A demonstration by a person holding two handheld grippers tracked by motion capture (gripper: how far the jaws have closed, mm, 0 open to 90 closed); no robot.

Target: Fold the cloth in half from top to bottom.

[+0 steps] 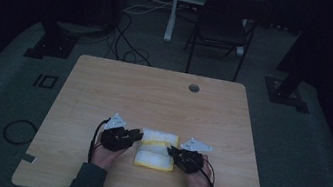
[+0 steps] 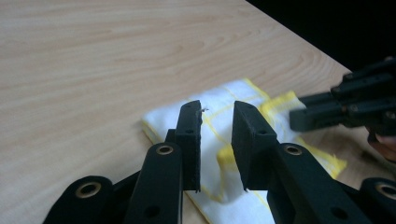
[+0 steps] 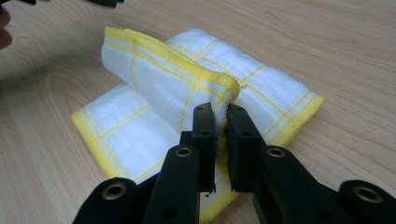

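The white dishcloth with yellow stripes [image 1: 157, 149] lies on the wooden surface [image 1: 154, 96] at about 6 o'clock from its centre, between both hands. The step looks like folding: the right hand-held gripper [image 3: 221, 122] pinches a raised, doubled edge of the cloth, while the left hand-held gripper [image 2: 217, 121], at the cloth's 9 o'clock side, stands spread with nothing pressed between its pads. Next, the right probably carries its fold across toward 9 o'clock, keeping edges aligned.
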